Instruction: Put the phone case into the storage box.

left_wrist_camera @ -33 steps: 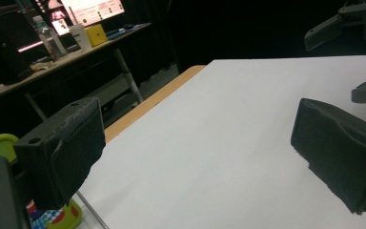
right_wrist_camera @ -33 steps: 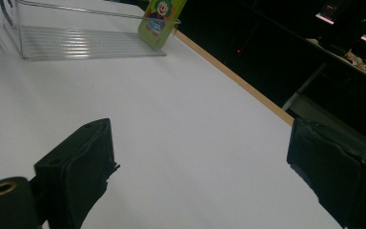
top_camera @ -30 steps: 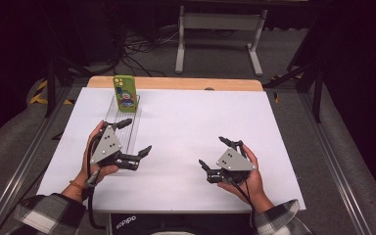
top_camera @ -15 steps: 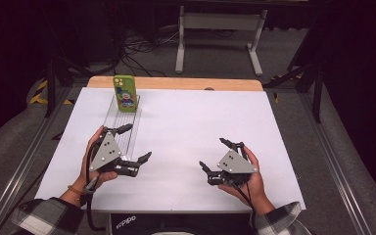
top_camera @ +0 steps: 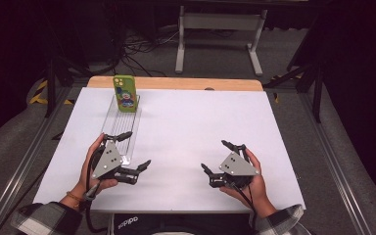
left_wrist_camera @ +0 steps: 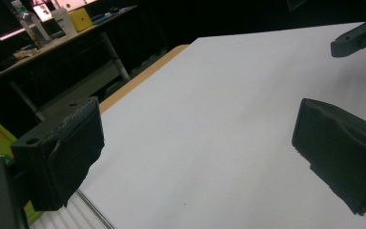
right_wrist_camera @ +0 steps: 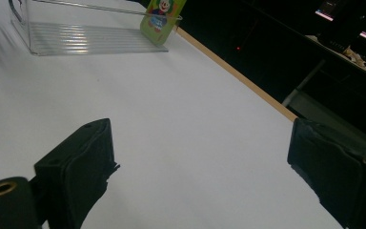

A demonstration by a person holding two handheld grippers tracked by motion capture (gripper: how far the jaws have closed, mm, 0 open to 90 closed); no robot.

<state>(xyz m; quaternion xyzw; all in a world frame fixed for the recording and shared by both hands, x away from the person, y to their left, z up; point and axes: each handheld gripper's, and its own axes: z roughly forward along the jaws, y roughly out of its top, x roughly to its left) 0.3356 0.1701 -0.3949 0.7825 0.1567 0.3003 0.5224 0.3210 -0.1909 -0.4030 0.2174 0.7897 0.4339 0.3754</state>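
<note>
Both jaws gaping, nothing held by left gripper [top_camera: 133,152] & right gripper [top_camera: 222,159]; green cartoon-printed phone [top_camera: 125,93], propped at far end of clear ribbed plastic tray [top_camera: 127,129], is judged rigid, light, slick — best pinched across side edges.

floor: grey carpet [top_camera: 323,147] | beyond table: white metal stand [top_camera: 220,22] | surroundings: dark

Green phone [top_camera: 125,93], cartoon clown on its back, stands upright at the far end of a clear ribbed tray [top_camera: 122,128]. Tray is long and narrow, lies flat on the white table [top_camera: 200,127], running lengthwise away from the person. Its near end sits just beside the left gripper's fingers [top_camera: 120,136]. Phone well beyond them; both far from the right gripper's fingers [top_camera: 230,145].
</note>
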